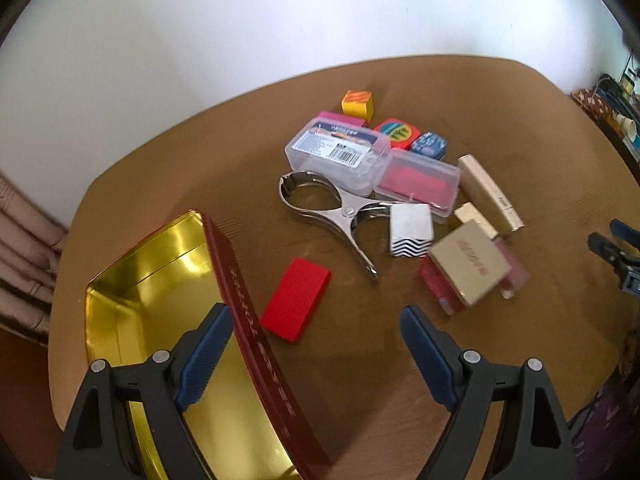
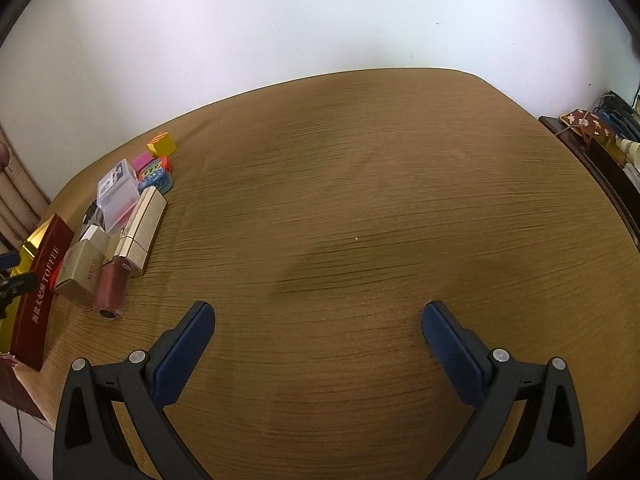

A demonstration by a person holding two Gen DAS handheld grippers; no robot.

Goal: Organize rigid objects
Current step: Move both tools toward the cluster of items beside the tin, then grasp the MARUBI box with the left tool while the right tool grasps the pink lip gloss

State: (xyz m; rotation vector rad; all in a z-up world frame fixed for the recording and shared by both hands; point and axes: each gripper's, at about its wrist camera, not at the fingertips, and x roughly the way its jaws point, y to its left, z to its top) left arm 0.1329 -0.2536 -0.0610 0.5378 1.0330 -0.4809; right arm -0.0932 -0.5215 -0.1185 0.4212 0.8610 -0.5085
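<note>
1. The table (image 1: 200,184) is brown wood with thin dark lines in the grain, and its corners are round.
2. The left gripper (image 1: 316,316) has its two blue ribbed fingers wide apart and holds nothing. One finger hangs over the tin, the other over bare wood.
3. The tin (image 1: 160,280) sits at the near left of the table. It is a long box – shiny gold inside, dark red outside with gold letters.
4. Just beside the tin lies a flat red block (image 1: 296,306) with a dull, smooth top.
5. Past the block is a shiny metal clip (image 1: 332,212) with a ring-shaped jaw and two thin handles.
6. Behind the clip are two clear plastic boxes (image 1: 338,152), touching. Near them stand a yellow cube (image 1: 358,104) and a white box with black zigzags (image 1: 412,236).
7. To the right lies a long gold case (image 1: 490,194) and a square gold box (image 1: 470,268) lying on pink tubes.
8. The right gripper (image 2: 318,318) also has its fingers wide apart – nothing in them, only bare wood below.
9. Only the right view shows the ridged side of the gold case (image 2: 144,228) and the word TOFFEE on the tin (image 2: 40,292). Only the left view shows the tin's gold inside well.
</note>
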